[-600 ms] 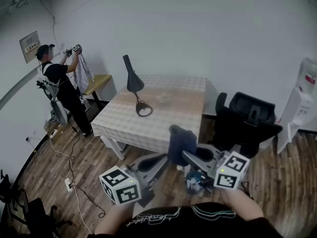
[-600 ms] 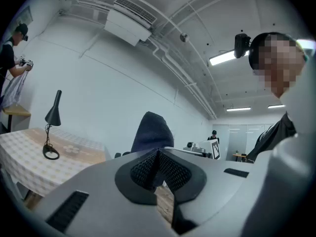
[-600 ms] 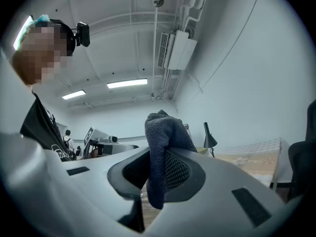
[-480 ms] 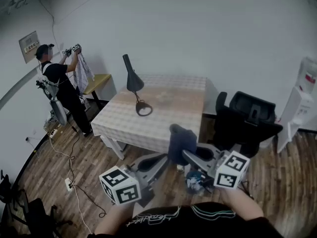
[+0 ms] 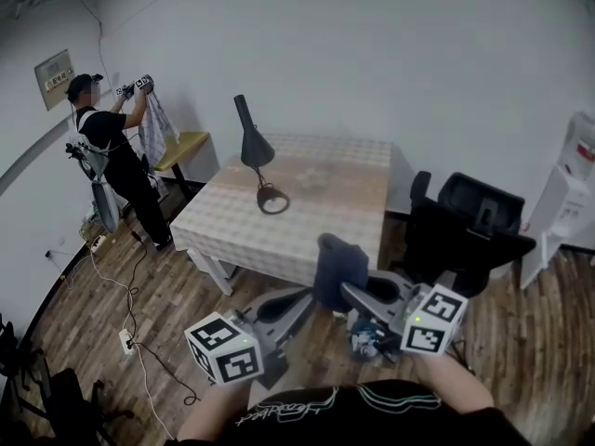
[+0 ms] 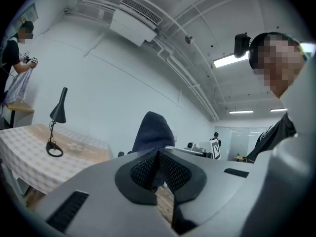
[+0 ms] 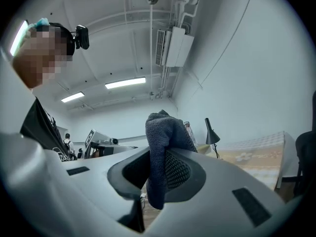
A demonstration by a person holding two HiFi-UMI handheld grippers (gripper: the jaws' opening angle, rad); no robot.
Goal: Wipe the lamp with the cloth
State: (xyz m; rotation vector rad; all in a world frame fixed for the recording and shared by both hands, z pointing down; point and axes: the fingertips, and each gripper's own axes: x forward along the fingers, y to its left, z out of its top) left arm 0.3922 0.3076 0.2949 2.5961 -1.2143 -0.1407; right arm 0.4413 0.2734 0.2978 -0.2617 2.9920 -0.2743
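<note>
right gripper view: my right gripper (image 7: 159, 171) is clamped on the dark cloth (image 7: 162, 132), which stands up between its jaws. my left gripper (image 6: 158, 157) is closed on nothing. the lamp (image 5: 253, 151) stands well ahead on the tabletop (image 5: 335, 212). i judge this the approach; next i must carry the cloth to it.

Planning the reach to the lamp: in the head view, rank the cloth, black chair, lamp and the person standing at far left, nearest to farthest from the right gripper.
1. Cloth, clamped in the right gripper.
2. Black chair, off to the right.
3. Lamp, on the table, ahead-left.
4. Person, far left.
</note>
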